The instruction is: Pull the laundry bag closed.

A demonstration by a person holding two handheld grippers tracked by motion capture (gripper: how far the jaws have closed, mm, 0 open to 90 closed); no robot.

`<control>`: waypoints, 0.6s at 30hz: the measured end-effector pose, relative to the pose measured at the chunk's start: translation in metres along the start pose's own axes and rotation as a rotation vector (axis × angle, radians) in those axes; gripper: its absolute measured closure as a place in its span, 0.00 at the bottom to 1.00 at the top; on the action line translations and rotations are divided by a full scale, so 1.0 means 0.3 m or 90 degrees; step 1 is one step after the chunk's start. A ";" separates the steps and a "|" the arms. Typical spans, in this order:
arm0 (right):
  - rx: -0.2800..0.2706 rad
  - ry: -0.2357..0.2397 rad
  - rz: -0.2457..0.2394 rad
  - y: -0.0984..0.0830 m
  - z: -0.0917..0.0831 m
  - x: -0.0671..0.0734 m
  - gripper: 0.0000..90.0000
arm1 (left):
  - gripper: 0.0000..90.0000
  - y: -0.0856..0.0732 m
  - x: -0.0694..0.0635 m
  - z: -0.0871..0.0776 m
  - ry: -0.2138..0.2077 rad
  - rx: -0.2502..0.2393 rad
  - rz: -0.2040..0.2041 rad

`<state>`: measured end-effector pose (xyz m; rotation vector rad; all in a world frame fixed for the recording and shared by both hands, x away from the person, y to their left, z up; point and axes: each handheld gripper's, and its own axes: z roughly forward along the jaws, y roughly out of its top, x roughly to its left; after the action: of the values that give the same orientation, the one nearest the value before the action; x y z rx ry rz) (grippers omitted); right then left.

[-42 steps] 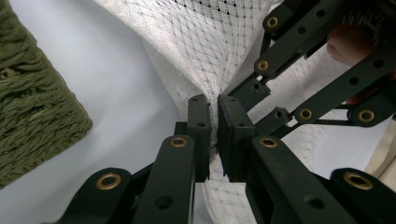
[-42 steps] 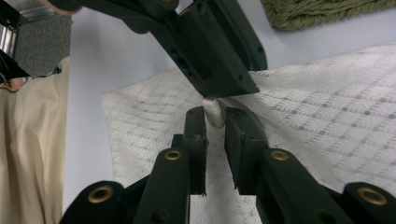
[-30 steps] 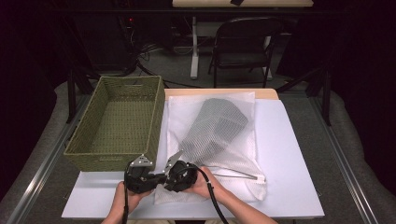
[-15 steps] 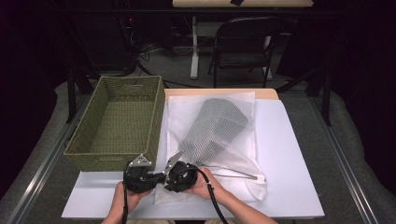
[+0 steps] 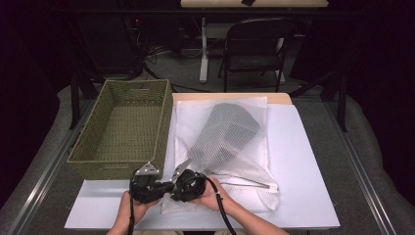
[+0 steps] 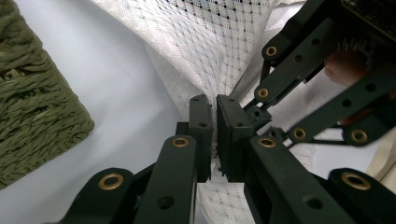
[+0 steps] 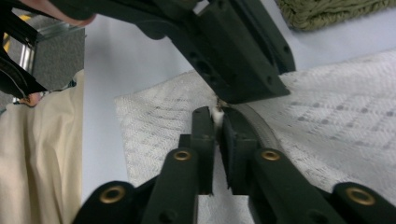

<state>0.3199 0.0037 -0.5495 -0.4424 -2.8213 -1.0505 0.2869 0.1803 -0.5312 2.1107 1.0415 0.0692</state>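
High view: a white mesh laundry bag (image 5: 222, 147) lies flat on a white table (image 5: 308, 161), with a dark grey garment (image 5: 225, 129) showing through the mesh. A green woven basket (image 5: 125, 129) stands just to its left. At the near edge, two hands hold the left gripper (image 5: 164, 185) and the right gripper (image 5: 177, 182) close together at the bag's near left corner. No brand, label or writing can be read.

Left gripper view: its black jaws are clamped on a fold of the bag's white mesh (image 6: 210, 42). The basket's wall (image 6: 32, 116) is at the left edge.

Right gripper view: the jaws have just been closing and now pinch the bag's edge beside its zip (image 7: 259, 126), with white fabric between the pads.
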 end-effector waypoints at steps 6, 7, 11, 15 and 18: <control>0.001 0.005 -0.001 -0.005 -0.010 -0.005 0.95 | 0.83 -0.001 0.007 0.007 -0.002 0.006 -0.005; 0.002 0.004 -0.005 -0.004 -0.010 -0.004 0.96 | 0.82 -0.003 0.009 0.009 -0.006 0.004 -0.010; 0.011 -0.001 -0.003 -0.003 -0.017 0.007 0.96 | 0.83 -0.003 0.010 0.011 -0.012 0.003 -0.011; 0.016 -0.013 -0.017 -0.001 -0.014 0.014 0.96 | 0.91 -0.005 0.006 0.011 -0.020 0.008 -0.006; 0.016 -0.015 -0.020 -0.002 -0.013 0.014 0.96 | 0.95 -0.005 0.002 0.011 -0.019 0.001 -0.009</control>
<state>0.3157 0.0018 -0.5459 -0.4116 -2.8674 -1.0212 0.2875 0.1794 -0.5347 2.0996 1.0397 0.0302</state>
